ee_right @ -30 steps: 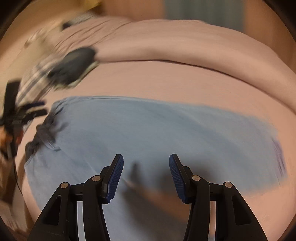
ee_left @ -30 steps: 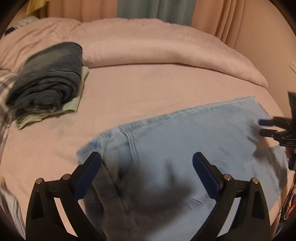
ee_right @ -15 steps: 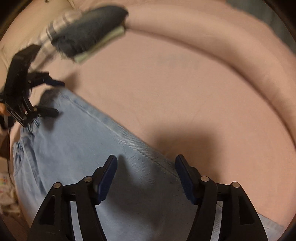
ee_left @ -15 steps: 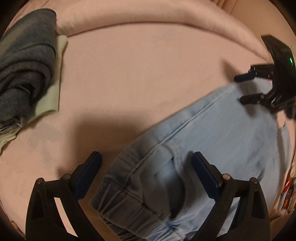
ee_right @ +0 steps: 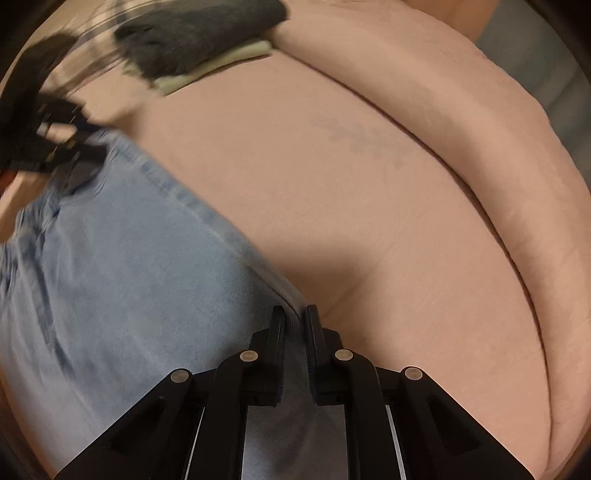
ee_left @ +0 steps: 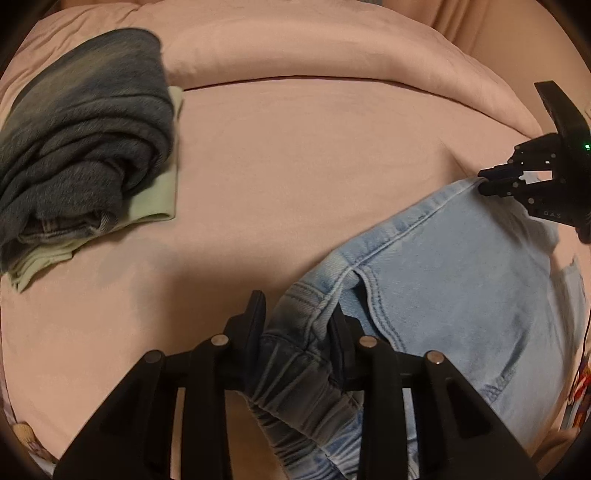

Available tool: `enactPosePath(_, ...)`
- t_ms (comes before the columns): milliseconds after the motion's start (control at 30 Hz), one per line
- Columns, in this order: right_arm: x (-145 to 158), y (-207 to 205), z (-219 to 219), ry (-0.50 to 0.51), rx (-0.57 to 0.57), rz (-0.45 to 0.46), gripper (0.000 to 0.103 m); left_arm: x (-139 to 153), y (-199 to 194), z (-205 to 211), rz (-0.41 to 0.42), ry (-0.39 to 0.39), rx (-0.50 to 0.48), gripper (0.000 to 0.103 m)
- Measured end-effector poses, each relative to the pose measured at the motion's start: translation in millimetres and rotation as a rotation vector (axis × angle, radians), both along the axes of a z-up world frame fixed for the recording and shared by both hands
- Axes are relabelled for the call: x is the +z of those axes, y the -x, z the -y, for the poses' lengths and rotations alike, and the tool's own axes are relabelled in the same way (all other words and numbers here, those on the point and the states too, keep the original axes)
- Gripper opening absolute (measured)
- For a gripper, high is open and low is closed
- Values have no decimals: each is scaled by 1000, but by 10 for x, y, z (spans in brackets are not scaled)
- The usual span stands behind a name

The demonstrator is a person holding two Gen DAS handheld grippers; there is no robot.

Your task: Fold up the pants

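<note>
Light blue jeans [ee_left: 461, 288] lie flat on the pink bed sheet [ee_left: 295, 155]. My left gripper [ee_left: 297, 314] is shut on the bunched elastic waistband at the jeans' far corner. My right gripper [ee_right: 295, 319] is shut on the far side edge of the jeans [ee_right: 129, 266] near the leg end. The right gripper also shows in the left wrist view [ee_left: 487, 182], closed on the jeans' far edge. The left gripper shows blurred at the left edge of the right wrist view [ee_right: 88, 142].
A pile of folded clothes, dark blue denim [ee_left: 81, 140] on a pale green garment [ee_left: 155, 192], lies at the left of the bed. A rolled pink duvet [ee_left: 332, 48] runs along the far side. The pile shows in the right wrist view [ee_right: 199, 33].
Both grippers have gone from open to shut on the jeans: the left on the waistband corner, the right on the far edge of the leg end.
</note>
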State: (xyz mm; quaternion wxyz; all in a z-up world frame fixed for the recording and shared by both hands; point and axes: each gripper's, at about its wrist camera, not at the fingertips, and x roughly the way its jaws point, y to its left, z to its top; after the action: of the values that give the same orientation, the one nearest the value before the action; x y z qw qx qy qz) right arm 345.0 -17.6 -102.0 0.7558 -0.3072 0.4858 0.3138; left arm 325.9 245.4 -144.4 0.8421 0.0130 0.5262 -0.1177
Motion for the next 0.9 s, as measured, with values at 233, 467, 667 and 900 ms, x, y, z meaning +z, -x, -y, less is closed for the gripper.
enactPosePath(233, -44, 36, -33, -27, -7, -96, 39, 113, 47, 52, 0, -37, -21, 77)
enactPosePath(467, -105, -270, 106, -64, -74, -210, 75, 46, -77, 8, -48, 53, -16, 86)
enactPosePath(667, -361, -252, -120, -31, -53, -243, 62, -50, -23, 280, -97, -33, -60, 36)
enactPosePath(900, -45, 445, -445, 37, -16, 24, 12, 355, 369, 762, 63, -205, -71, 26)
